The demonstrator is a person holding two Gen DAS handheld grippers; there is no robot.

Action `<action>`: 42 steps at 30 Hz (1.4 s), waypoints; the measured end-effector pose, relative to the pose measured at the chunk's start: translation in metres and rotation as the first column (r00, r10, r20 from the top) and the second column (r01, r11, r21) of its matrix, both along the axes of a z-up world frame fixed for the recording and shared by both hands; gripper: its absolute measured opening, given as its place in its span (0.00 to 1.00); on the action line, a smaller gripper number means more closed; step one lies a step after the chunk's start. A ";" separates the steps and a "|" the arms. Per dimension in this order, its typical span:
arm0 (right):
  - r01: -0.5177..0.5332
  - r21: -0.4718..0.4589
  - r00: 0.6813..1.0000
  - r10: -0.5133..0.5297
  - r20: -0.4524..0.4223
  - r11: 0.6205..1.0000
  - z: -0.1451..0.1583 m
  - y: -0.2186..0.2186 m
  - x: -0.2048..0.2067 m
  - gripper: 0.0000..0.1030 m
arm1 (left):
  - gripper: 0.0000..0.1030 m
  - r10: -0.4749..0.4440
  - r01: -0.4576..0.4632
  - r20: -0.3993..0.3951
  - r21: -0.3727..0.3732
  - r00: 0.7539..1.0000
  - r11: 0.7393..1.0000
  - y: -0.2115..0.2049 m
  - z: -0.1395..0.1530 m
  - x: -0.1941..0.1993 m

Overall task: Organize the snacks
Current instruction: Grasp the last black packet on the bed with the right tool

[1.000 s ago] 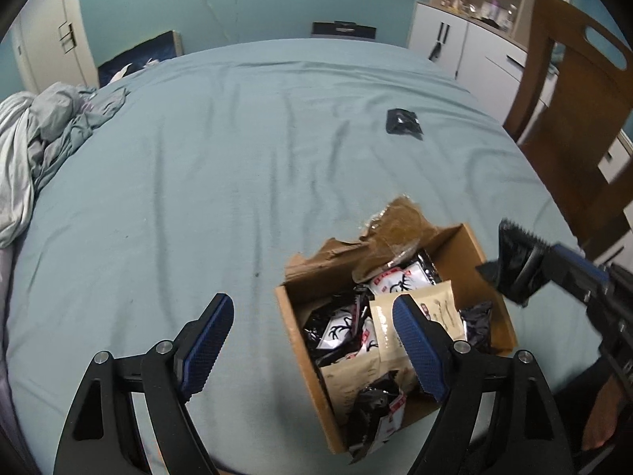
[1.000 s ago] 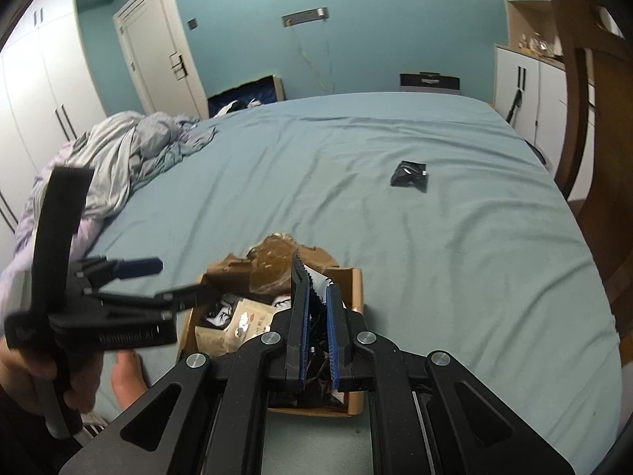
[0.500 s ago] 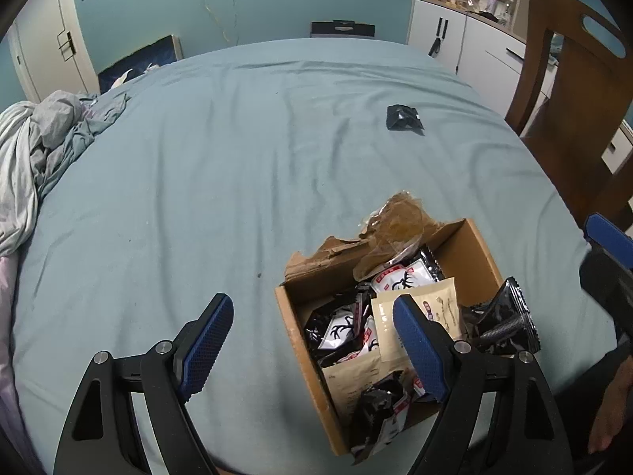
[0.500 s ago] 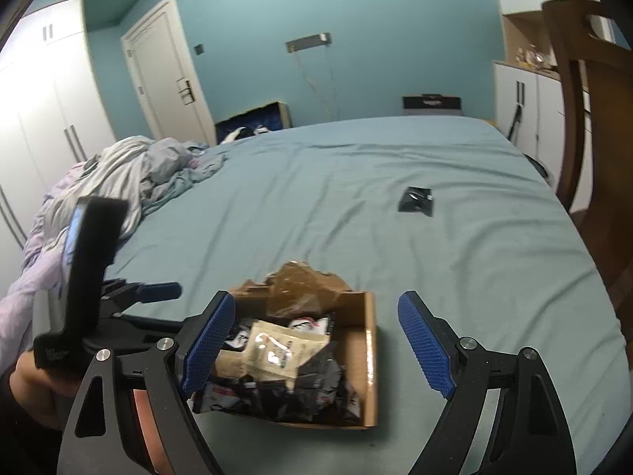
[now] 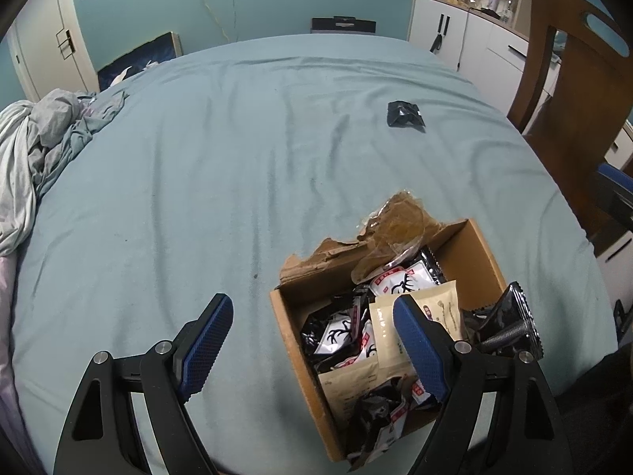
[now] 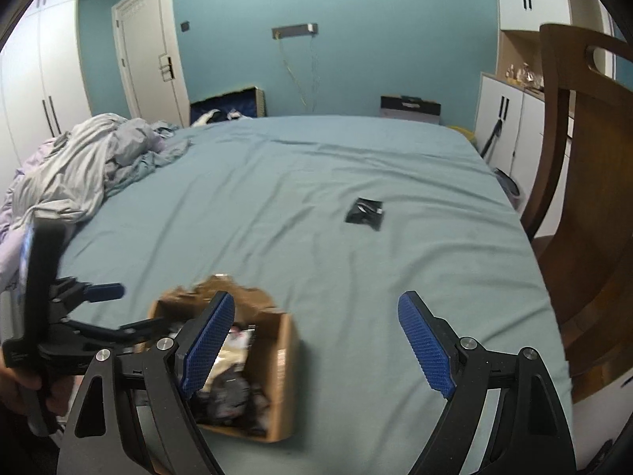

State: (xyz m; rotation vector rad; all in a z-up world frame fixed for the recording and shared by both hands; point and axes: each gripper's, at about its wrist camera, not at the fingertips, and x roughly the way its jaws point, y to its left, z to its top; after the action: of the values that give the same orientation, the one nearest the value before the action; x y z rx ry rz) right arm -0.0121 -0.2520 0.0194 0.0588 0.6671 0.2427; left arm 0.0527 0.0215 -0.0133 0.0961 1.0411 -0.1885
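Note:
An open cardboard box [image 5: 476,261] sits on the teal bed, filled with black, white and beige snack packets [image 5: 395,283]. One black packet [image 5: 510,318] rests against the box's right rim. A lone black packet [image 5: 404,114] lies farther back on the sheet, also seen as a black packet [image 6: 364,213] ahead of the right gripper. My left gripper [image 5: 309,301] is open, straddling the box's left wall, holding nothing. My right gripper [image 6: 316,297] is open and empty, above the sheet just right of the box [image 6: 287,356]. Its blue finger [image 5: 615,176] shows at the right edge.
Crumpled grey bedding [image 5: 35,150] is piled at the bed's left side. A wooden chair [image 5: 573,99] stands close to the right edge, with white cabinets [image 5: 474,39] behind it. A hand [image 6: 16,388] holds the left gripper's handle.
The right gripper went from shut on a black packet to open, leaving the packet at the box's right rim. It then drew back up and to the right. The left gripper stayed put.

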 end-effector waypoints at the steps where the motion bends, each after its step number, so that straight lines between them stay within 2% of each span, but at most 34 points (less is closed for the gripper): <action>1: 0.010 -0.006 1.000 -0.010 -0.018 1.000 -0.002 -0.003 0.007 0.82 | 0.82 0.000 0.000 -0.001 0.000 1.000 1.000 0.000 0.000 0.001; 9: 0.104 0.081 0.983 -0.090 -0.162 0.991 -0.022 -0.012 0.066 0.82 | 0.82 0.003 -0.003 0.005 -0.011 1.000 1.000 -0.003 0.002 0.007; 14: 0.105 0.000 0.983 -0.104 -0.151 0.995 -0.020 -0.004 0.094 0.82 | 0.82 0.001 -0.001 -0.008 -0.022 1.000 1.000 -0.005 0.001 0.012; 21: 0.122 -0.019 0.976 -0.124 -0.181 0.992 -0.041 -0.005 0.144 0.82 | 0.82 0.000 0.000 -0.017 -0.036 1.000 0.999 -0.005 -0.001 0.016; 25: 0.119 -0.037 0.980 -0.123 -0.157 0.992 -0.054 -0.009 0.176 0.82 | 0.83 0.004 -0.005 -0.029 -0.043 1.000 0.999 -0.004 -0.003 0.024; 30: 0.138 0.046 0.979 -0.129 -0.155 0.989 -0.080 -0.019 0.207 0.82 | 0.83 0.023 -0.025 -0.066 -0.033 0.998 0.999 0.000 -0.016 0.039; 37: 0.148 0.146 0.976 -0.121 -0.181 0.978 -0.105 -0.028 0.257 0.82 | 0.83 0.047 -0.056 -0.121 -0.074 0.992 0.996 0.012 -0.026 0.050; 40: 0.117 0.179 0.983 -0.088 -0.161 0.977 -0.109 -0.018 0.275 0.82 | 0.83 0.057 -0.078 -0.162 -0.126 0.985 0.989 0.018 -0.029 0.054; 42: 0.097 0.163 0.985 -0.071 -0.155 0.982 -0.111 -0.005 0.286 0.82 | 0.83 0.059 -0.088 -0.178 -0.160 0.982 0.983 0.021 -0.031 0.056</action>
State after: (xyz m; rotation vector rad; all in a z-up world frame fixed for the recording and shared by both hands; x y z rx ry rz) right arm 0.2742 -0.2572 -0.0921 0.2709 0.7890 0.2148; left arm 0.1091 0.0426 -0.0439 -0.1133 1.1957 -0.2189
